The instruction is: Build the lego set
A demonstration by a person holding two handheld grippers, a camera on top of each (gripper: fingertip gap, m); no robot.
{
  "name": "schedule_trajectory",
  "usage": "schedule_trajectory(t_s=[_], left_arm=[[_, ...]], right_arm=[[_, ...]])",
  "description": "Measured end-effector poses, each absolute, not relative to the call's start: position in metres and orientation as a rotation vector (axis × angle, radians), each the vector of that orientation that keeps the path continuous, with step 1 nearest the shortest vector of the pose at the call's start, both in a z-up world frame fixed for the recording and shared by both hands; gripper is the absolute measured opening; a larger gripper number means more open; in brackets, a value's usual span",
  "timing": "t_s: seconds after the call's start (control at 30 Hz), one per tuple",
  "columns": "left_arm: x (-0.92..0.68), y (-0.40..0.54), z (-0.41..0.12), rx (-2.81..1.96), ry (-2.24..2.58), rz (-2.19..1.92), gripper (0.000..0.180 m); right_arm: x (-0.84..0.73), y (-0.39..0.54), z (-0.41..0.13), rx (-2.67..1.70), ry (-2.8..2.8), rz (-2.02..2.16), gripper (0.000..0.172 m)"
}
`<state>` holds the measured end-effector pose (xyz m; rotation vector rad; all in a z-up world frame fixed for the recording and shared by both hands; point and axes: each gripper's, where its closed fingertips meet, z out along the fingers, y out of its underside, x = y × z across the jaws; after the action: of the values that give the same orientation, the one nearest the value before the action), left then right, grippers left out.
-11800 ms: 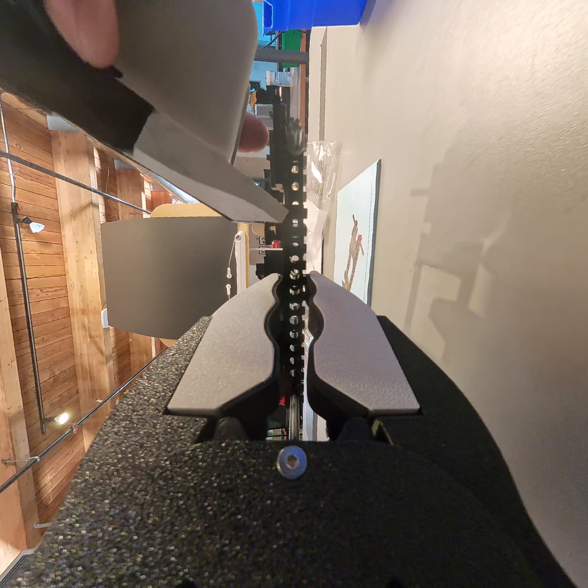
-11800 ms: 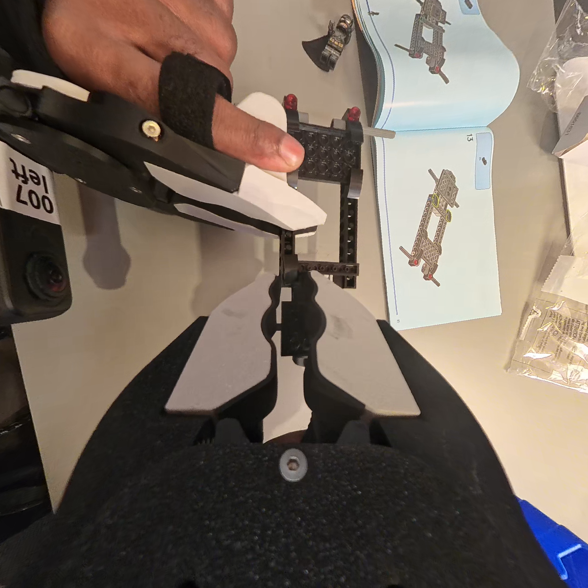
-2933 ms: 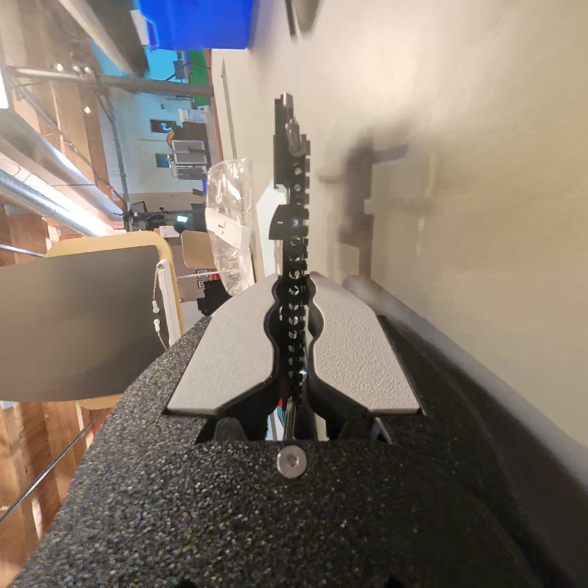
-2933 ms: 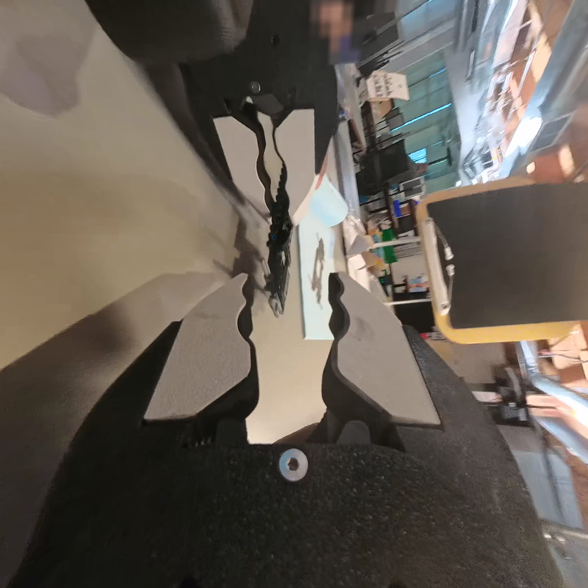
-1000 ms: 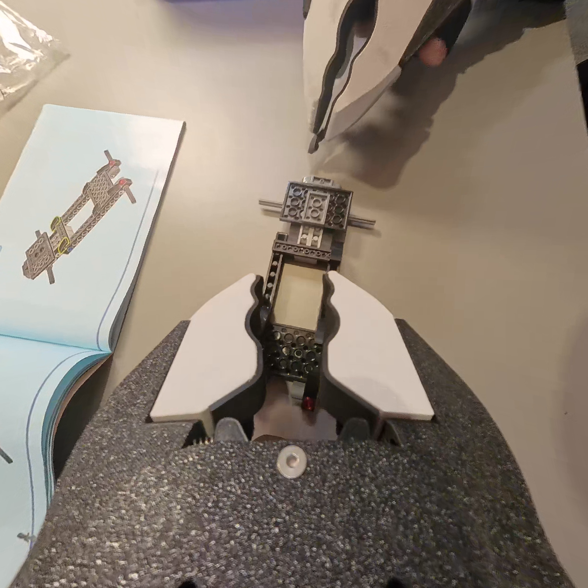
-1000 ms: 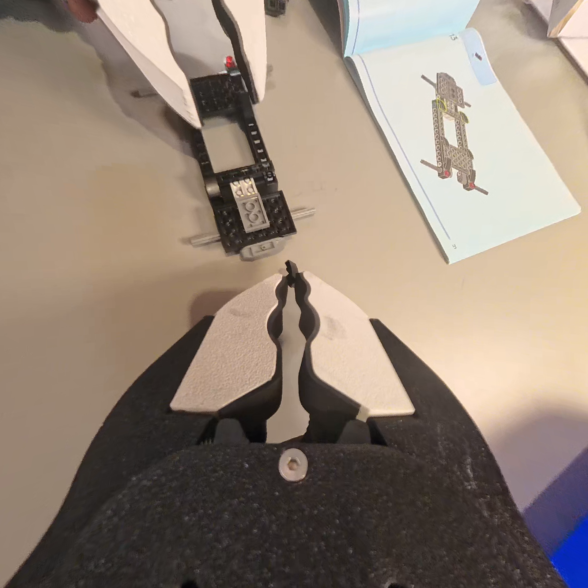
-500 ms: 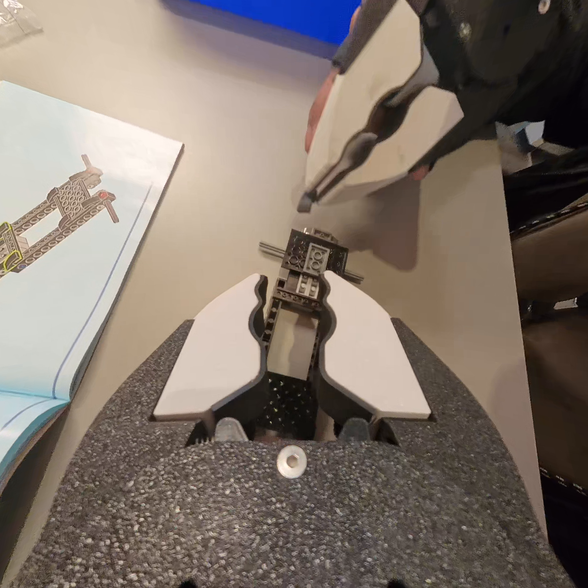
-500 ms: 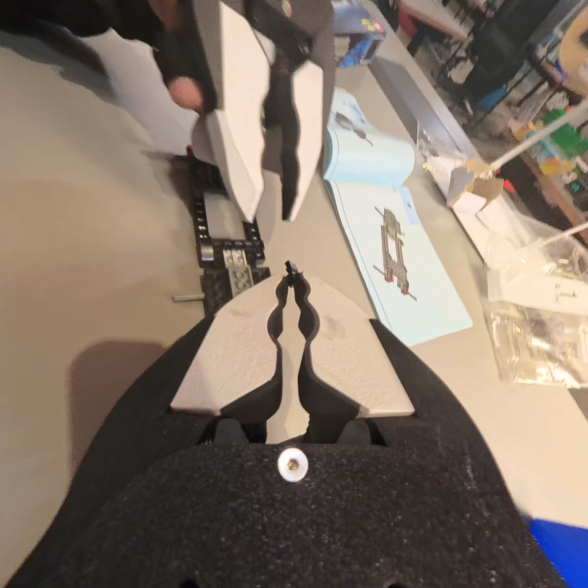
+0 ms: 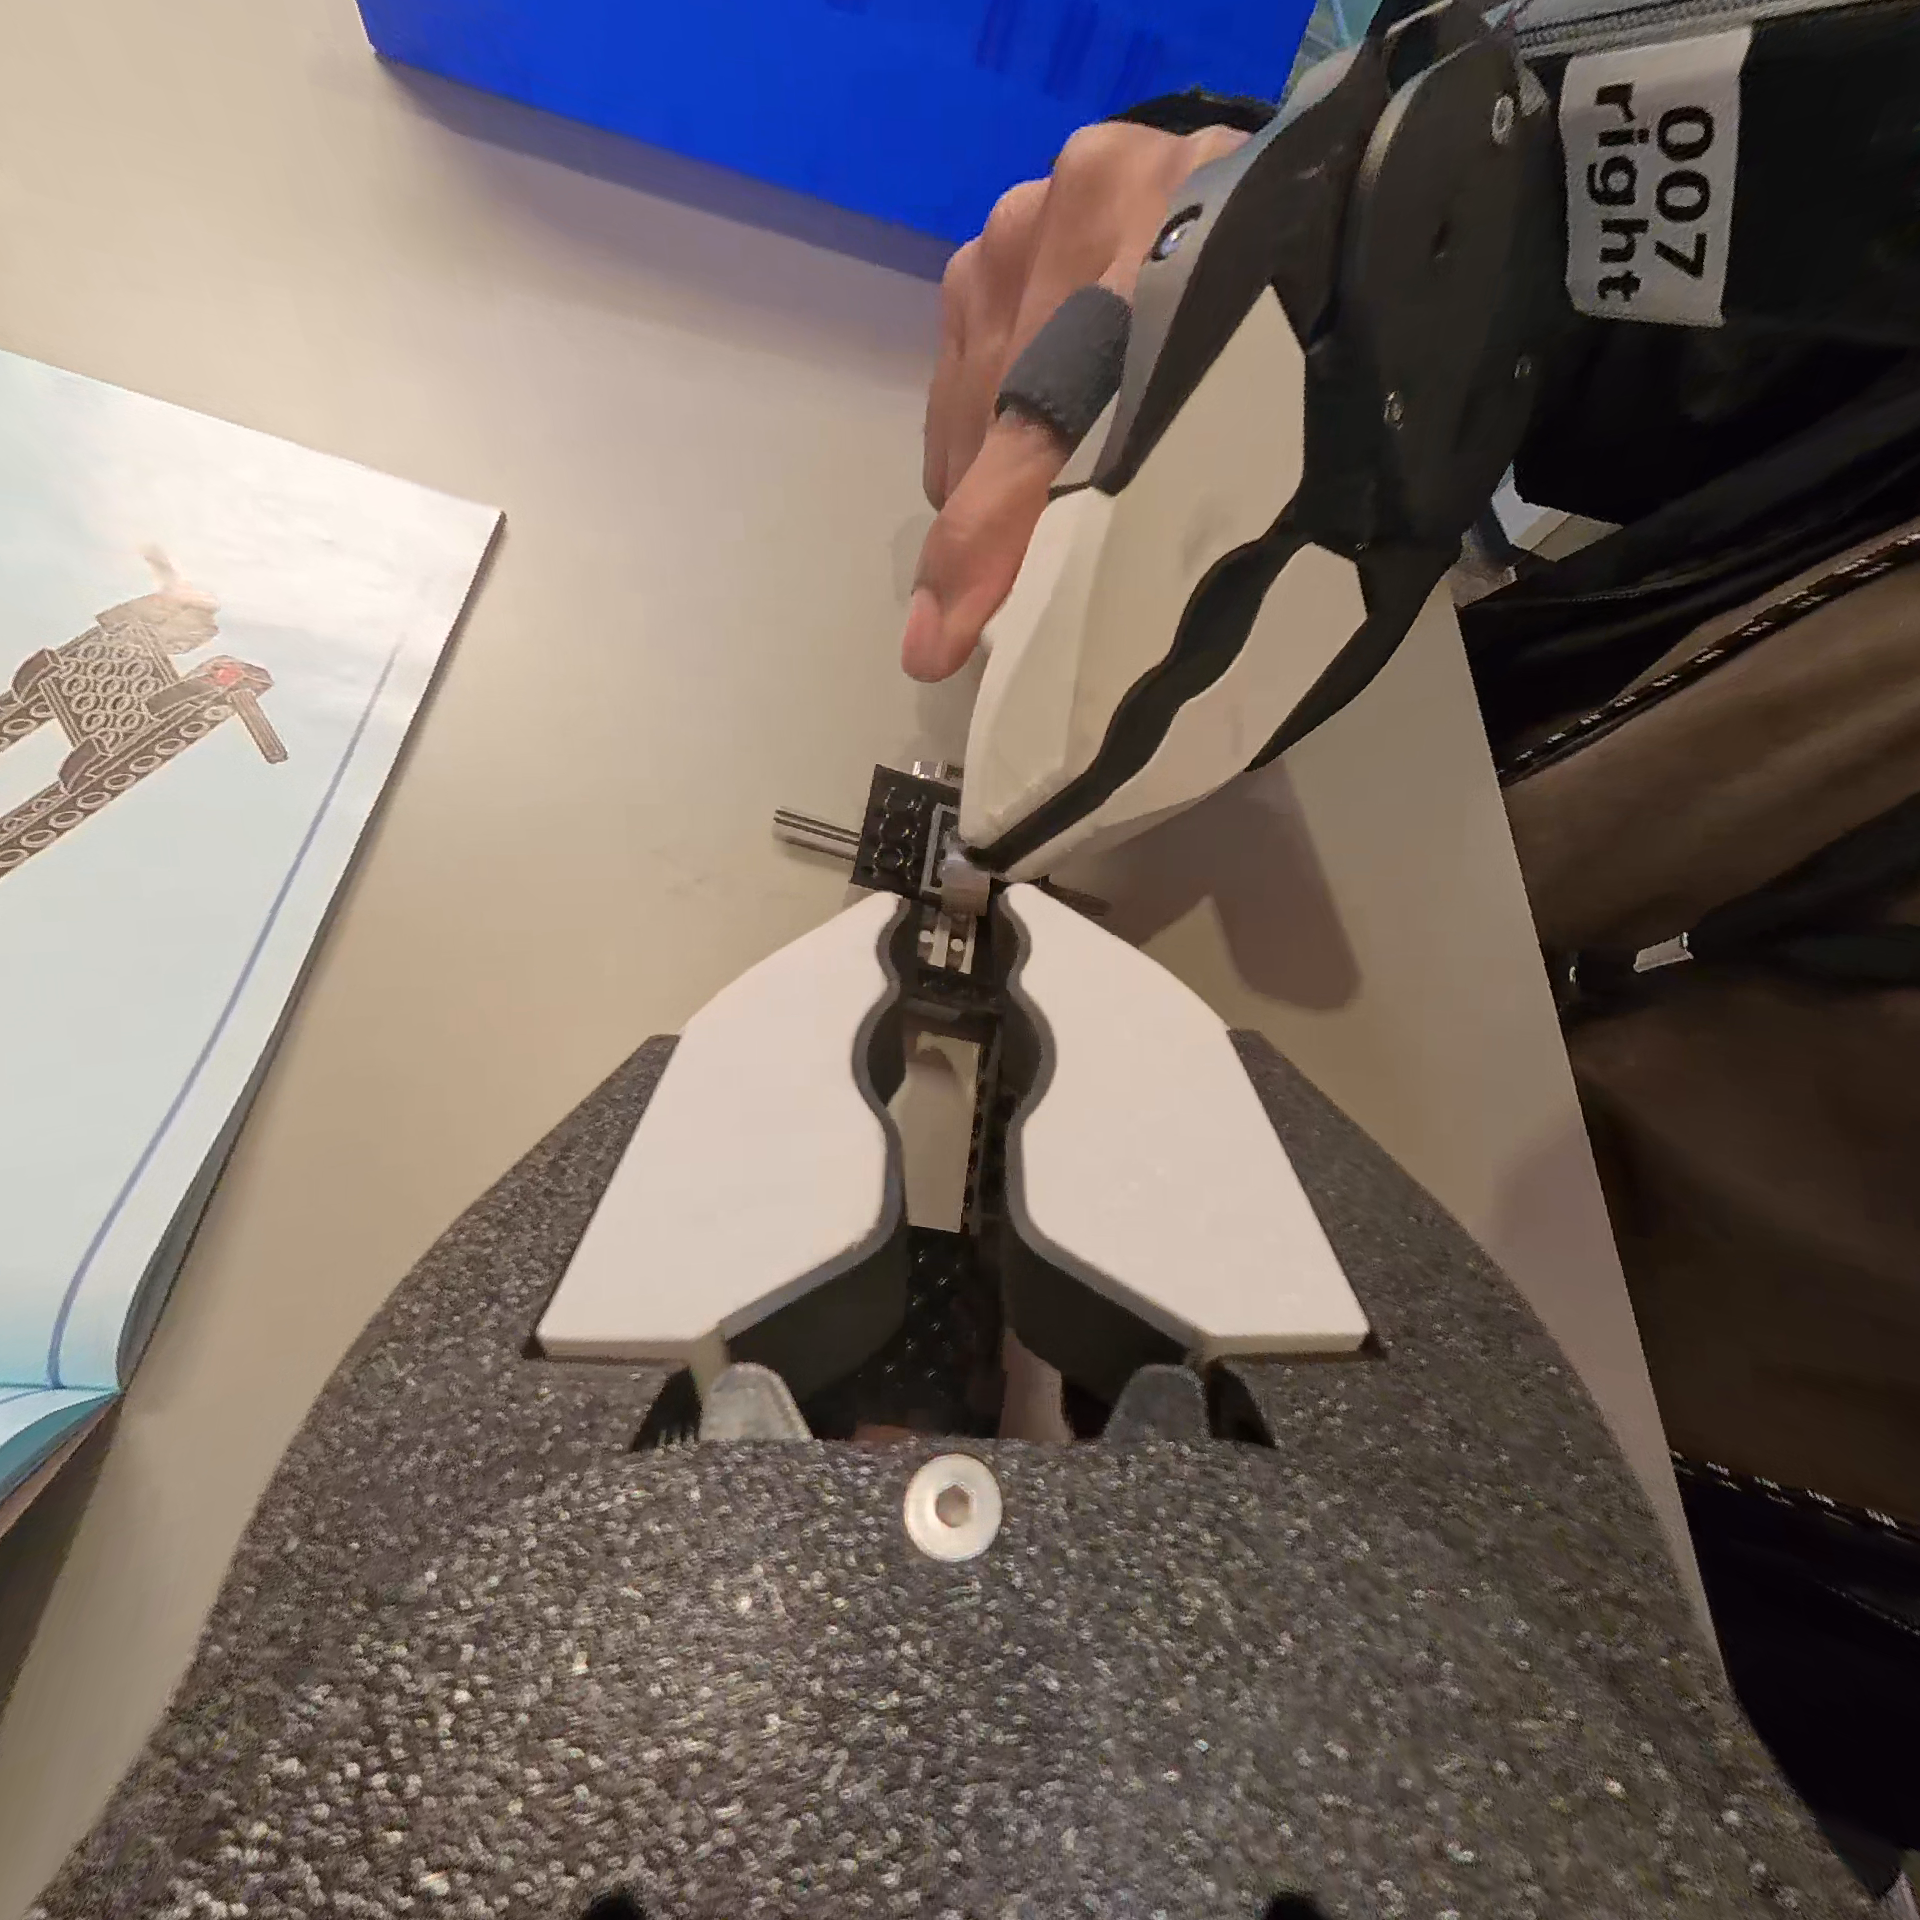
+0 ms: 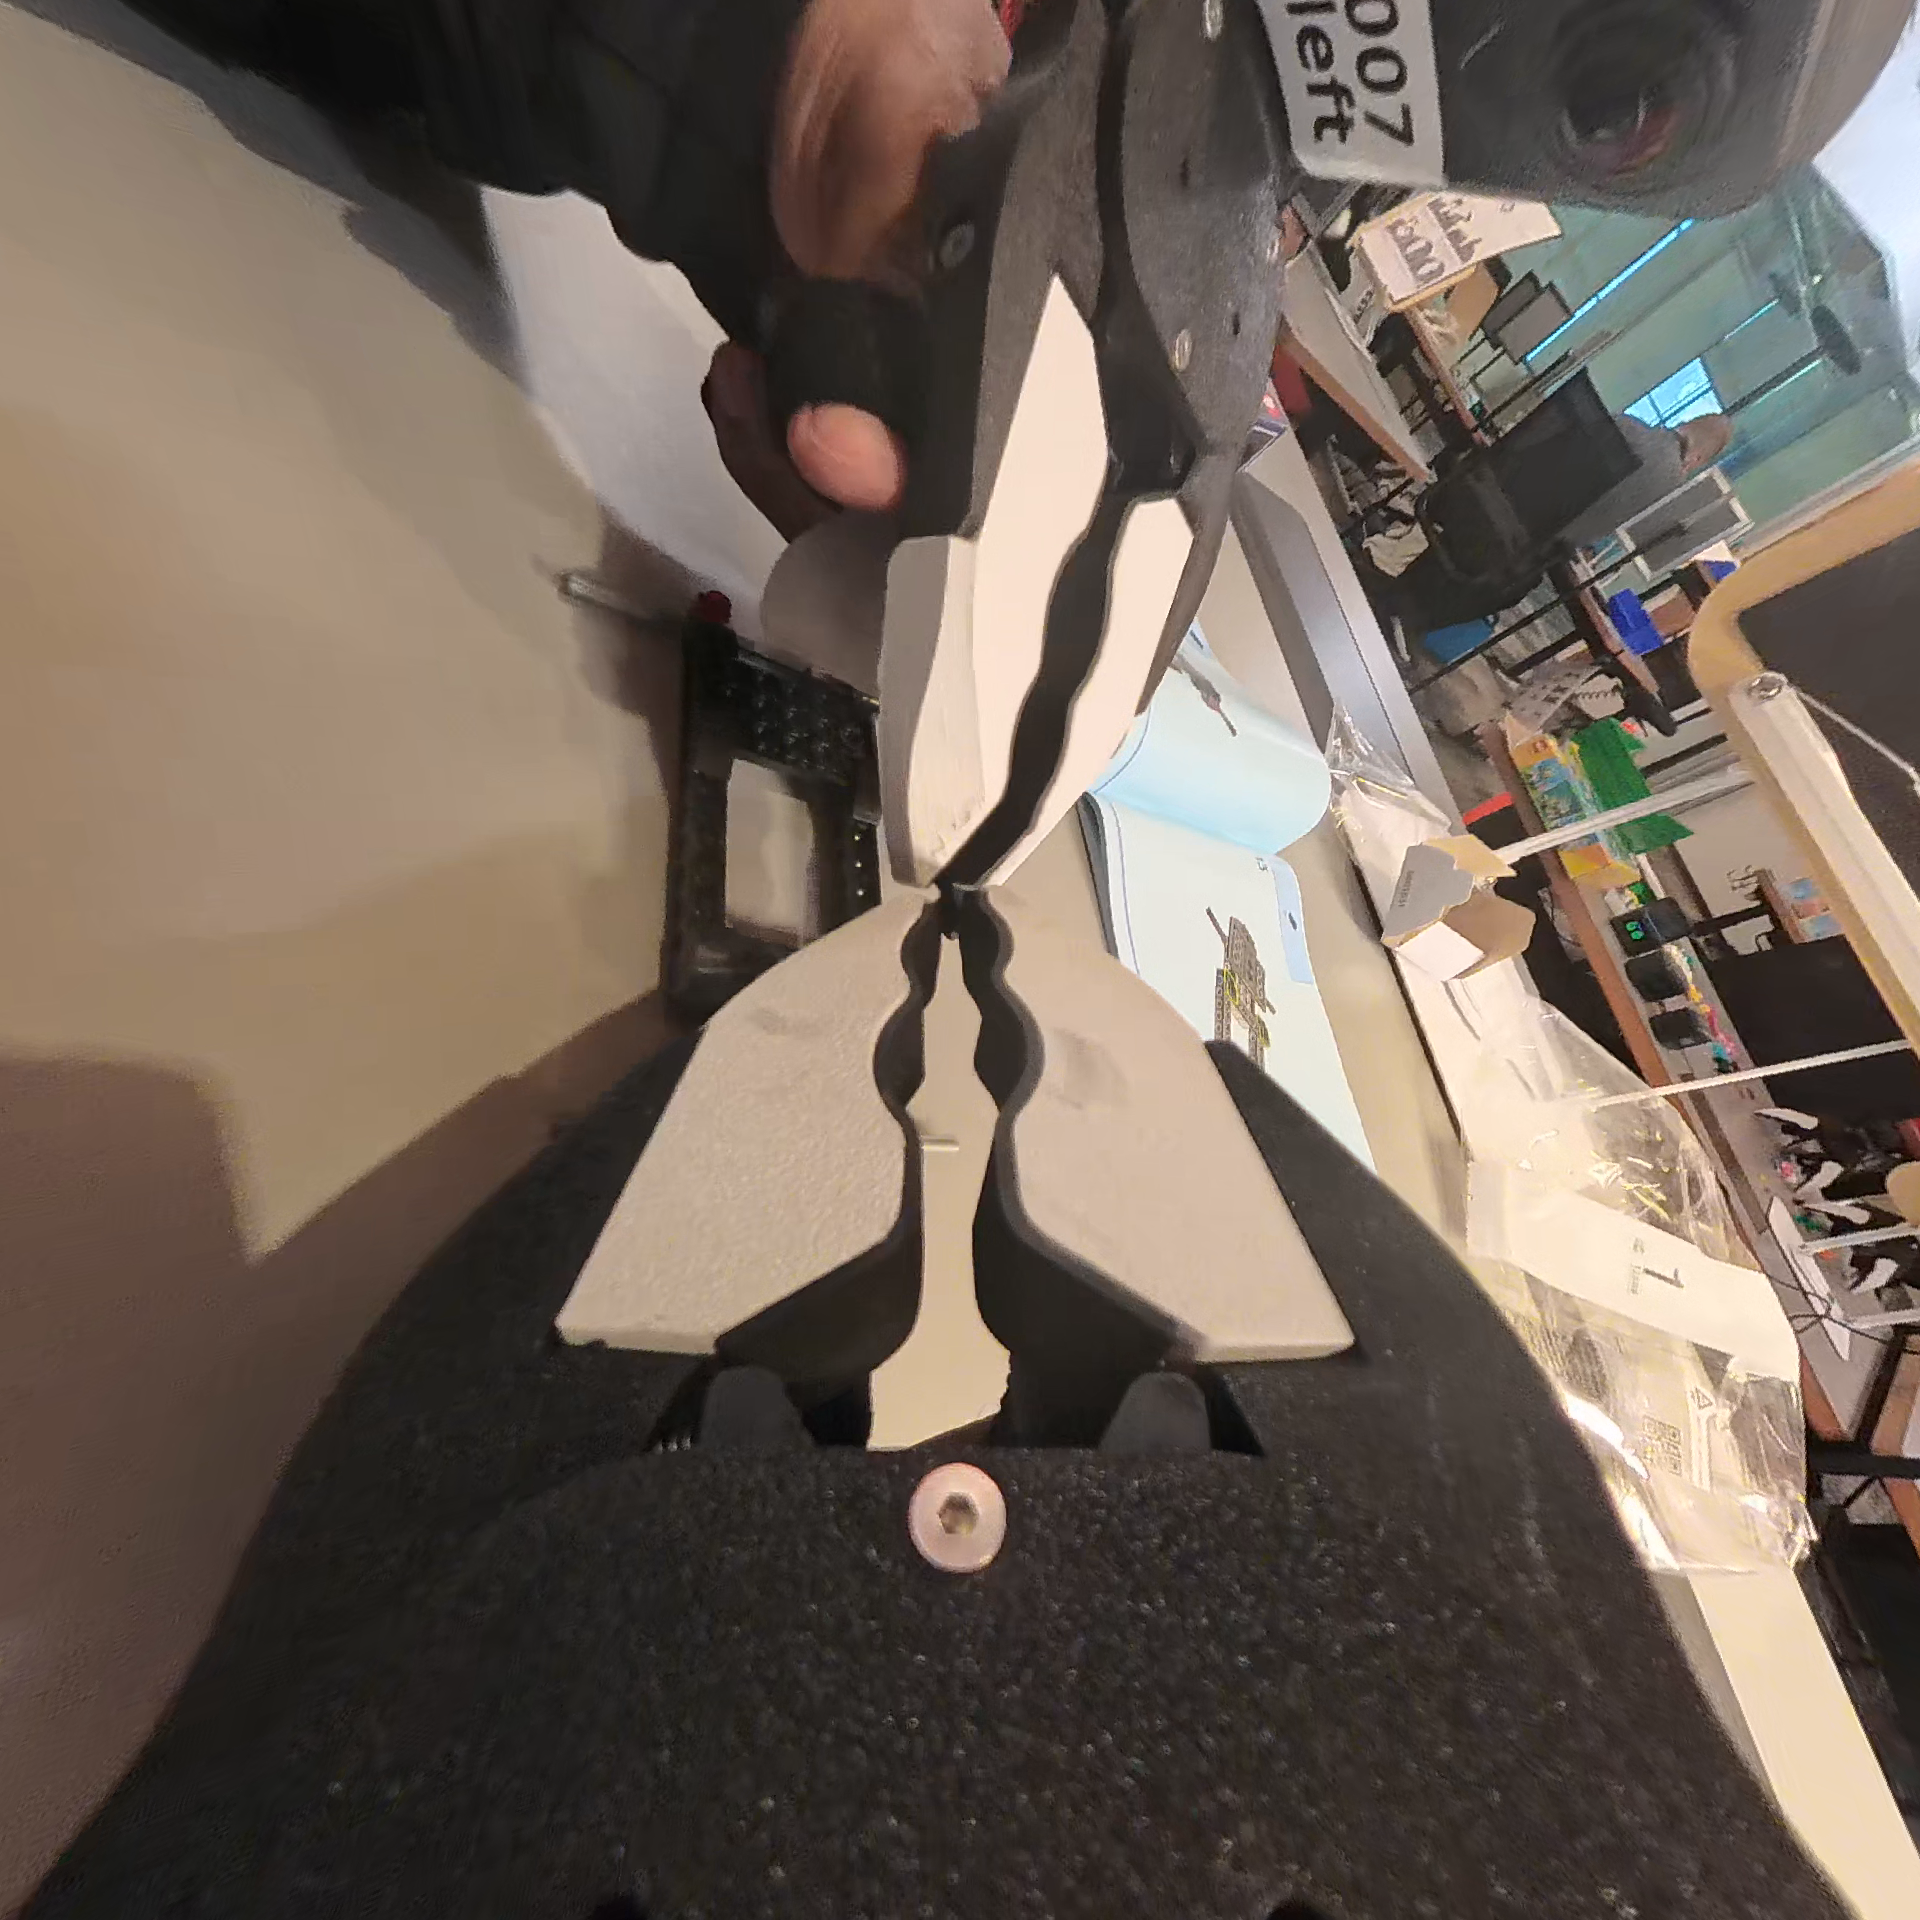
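Jaws of the left gripper (image 9: 948, 914) straddle a black brick-built frame (image 9: 935, 997) lying on the beige worktop (image 9: 582, 436), narrowed over its rails; whether the pads press it cannot be told. Facing it, the right gripper (image 9: 971, 857), worked by a hand (image 9: 997, 416), has its jaws pressed nearly together, pinching a tiny dark piece (image 10: 951, 902) at the tips, which touch a small grey block (image 9: 961, 878) on the frame's far end. An open light-blue instruction booklet (image 9: 156, 831) lies to the left, a blue bin (image 9: 831, 94) beyond.
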<state>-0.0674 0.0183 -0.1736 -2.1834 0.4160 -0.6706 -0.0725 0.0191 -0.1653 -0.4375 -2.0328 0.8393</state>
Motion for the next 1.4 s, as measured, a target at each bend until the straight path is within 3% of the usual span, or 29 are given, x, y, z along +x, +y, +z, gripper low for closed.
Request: schedule_trajectory(t_s=[0.13,0.33,0.57,1.4], left_arm=[[-0.067,0.021,-0.174,-2.164,0.439,-0.649,0.008],[-0.081,0.026,-0.191,-2.264,0.499,-0.482,0.008],[-0.076,0.023,-0.208,-2.377,0.727,-0.323,0.008],[-0.077,0.023,-0.213,-2.426,0.728,-0.314,0.015]], right_arm=[[-0.073,0.020,-0.168,-0.436,-2.032,0.843,0.005],[-0.068,0.033,-0.179,-0.491,-2.090,0.842,0.019],[-0.059,0.044,-0.188,-0.573,-2.143,0.900,0.019],[-0.056,0.045,-0.195,-0.596,-2.195,0.899,0.019]])
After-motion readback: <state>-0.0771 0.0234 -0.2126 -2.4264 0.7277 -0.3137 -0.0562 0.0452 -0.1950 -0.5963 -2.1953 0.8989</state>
